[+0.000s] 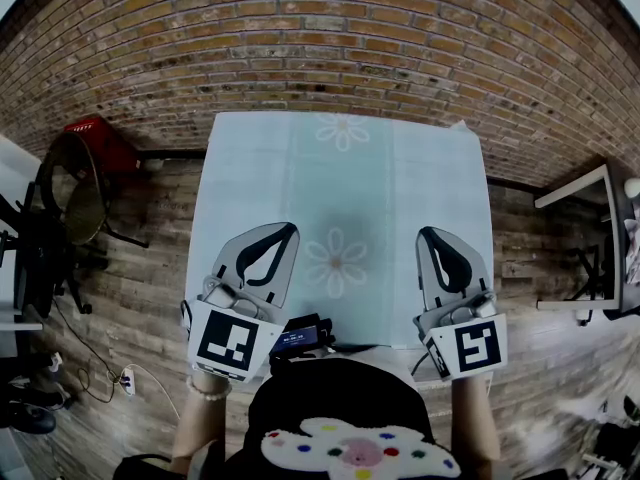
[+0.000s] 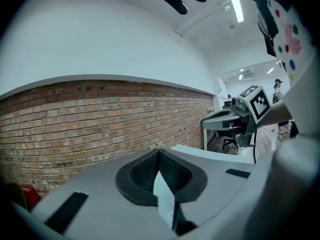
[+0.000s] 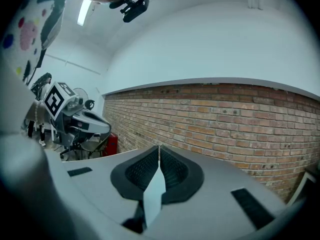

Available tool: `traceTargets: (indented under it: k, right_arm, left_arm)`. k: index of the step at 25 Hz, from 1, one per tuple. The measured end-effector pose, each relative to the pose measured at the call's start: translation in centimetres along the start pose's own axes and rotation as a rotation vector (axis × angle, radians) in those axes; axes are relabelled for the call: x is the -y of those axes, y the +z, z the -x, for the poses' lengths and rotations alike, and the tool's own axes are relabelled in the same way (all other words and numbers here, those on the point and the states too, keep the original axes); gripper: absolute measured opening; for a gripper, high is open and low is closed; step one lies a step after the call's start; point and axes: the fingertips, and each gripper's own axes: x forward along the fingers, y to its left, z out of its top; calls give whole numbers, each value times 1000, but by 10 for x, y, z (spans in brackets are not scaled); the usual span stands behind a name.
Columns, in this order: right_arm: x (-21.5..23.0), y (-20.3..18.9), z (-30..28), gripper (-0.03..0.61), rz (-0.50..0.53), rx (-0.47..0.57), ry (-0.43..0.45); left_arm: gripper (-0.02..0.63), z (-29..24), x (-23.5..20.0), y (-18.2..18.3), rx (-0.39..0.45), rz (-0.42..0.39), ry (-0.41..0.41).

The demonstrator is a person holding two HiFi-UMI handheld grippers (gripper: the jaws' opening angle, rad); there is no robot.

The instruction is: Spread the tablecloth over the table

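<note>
A pale mint tablecloth (image 1: 340,183) with flower prints lies flat over the table in the head view. Both grippers hover over its near part and point toward the brick wall. My left gripper (image 1: 285,230) is over the near left, my right gripper (image 1: 428,234) over the near right. In the left gripper view the left gripper (image 2: 159,152) is shut, with a thin fold of pale cloth (image 2: 165,196) pinched between its black pads. The right gripper view shows the same: the right gripper (image 3: 159,149) is shut on a strip of the cloth (image 3: 154,194).
A brick wall (image 1: 330,38) runs behind the table's far edge. A black chair (image 1: 70,208) and a red crate (image 1: 95,136) stand at the left, with cables (image 1: 110,378) on the floor. A desk (image 1: 585,198) stands at the right.
</note>
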Motion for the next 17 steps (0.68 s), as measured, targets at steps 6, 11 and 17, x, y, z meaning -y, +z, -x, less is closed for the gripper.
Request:
traceTargets:
  k: [6, 11, 17]
  right_arm:
    - [-1, 4, -5, 38, -15, 30, -9]
    - [0, 3, -5, 38, -37, 37, -26]
    - [3, -4, -4, 38, -64, 21, -24]
  left_arm:
    - [15, -2, 2, 1, 11, 3, -3]
    - [15, -5, 2, -1, 9, 20, -7]
    - [15, -8, 3, -3, 4, 26, -12]
